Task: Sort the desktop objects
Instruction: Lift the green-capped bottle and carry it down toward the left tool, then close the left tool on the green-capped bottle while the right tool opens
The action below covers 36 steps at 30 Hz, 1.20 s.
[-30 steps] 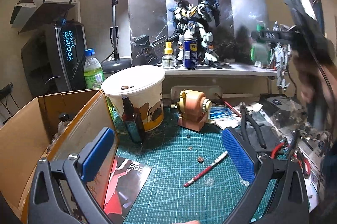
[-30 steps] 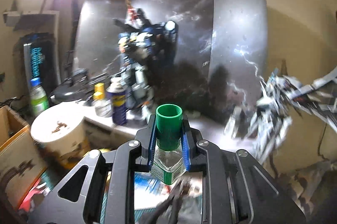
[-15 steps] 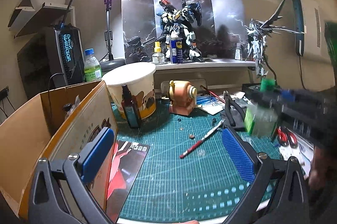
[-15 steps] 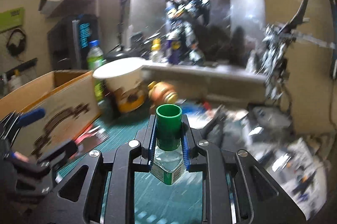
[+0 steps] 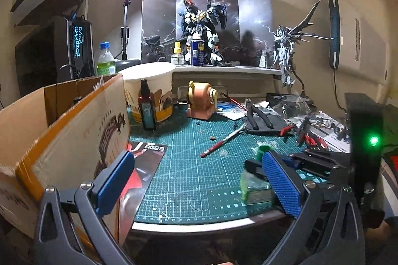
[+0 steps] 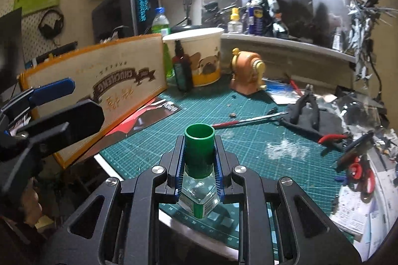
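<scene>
Right wrist view: green-capped bottle [image 6: 199, 165] clamped between right tool [image 6: 199, 174] pads.

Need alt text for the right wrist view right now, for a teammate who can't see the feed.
The right gripper is shut on a clear bottle with a green cap, held above the near edge of a green cutting mat. The open left gripper sits at the left, before a cardboard box; pliers and a red-handled tool lie beyond.

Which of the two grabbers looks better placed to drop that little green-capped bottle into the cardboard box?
Probably the right gripper: it is already clamped on the green-capped bottle. The left gripper is open and empty, though nearer the cardboard box.
</scene>
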Motion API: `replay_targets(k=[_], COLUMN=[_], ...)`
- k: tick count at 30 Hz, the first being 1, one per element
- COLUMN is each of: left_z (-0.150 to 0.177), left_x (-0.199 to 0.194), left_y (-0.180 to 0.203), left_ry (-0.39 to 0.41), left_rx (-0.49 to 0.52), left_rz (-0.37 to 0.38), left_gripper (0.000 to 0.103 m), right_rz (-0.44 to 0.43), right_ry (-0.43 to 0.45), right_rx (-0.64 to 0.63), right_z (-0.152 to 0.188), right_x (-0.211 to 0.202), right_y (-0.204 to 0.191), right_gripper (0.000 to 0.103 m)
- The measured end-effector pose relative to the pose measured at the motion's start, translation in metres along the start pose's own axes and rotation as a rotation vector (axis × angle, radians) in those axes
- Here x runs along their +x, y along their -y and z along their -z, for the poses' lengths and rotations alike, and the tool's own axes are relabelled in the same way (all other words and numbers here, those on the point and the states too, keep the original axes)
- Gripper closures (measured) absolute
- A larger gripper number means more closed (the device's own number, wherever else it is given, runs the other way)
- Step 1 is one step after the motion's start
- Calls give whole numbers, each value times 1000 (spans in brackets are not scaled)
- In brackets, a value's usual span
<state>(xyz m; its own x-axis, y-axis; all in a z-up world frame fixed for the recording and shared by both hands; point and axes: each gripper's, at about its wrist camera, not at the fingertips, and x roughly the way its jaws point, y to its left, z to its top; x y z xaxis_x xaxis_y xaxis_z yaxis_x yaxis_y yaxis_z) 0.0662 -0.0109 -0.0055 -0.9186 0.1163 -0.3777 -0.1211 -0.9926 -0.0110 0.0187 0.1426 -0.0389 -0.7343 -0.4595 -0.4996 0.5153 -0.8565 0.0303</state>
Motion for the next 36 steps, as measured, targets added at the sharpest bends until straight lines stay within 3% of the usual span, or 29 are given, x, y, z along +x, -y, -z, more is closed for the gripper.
replay_targets(k=[14, 16, 17, 18, 23, 36], left_z=[6, 5, 5, 5, 5, 9], left_x=[-1, -1, -2, -2, -5, 17], left_y=[2, 4, 4, 5, 8, 55], left_ry=[0, 1, 2, 4, 17, 1], left_rx=[-15, -17, -18, -20, -24, -35], left_rz=[25, 31, 33, 36, 46, 61], left_gripper=[0, 0, 0, 0, 0, 0], right_rz=[-55, -65, -65, -61, -46, 131], right_ry=[-1, 15, 33, 47, 67, 115], right_rx=[-35, -27, -27, -30, -4, 87], right_z=[14, 13, 12, 10, 3, 15], right_x=[7, 3, -2, -6, -25, -112], right_y=[-5, -2, -2, -1, 13, 64], right_gripper=[82, 69, 58, 54, 55, 53])
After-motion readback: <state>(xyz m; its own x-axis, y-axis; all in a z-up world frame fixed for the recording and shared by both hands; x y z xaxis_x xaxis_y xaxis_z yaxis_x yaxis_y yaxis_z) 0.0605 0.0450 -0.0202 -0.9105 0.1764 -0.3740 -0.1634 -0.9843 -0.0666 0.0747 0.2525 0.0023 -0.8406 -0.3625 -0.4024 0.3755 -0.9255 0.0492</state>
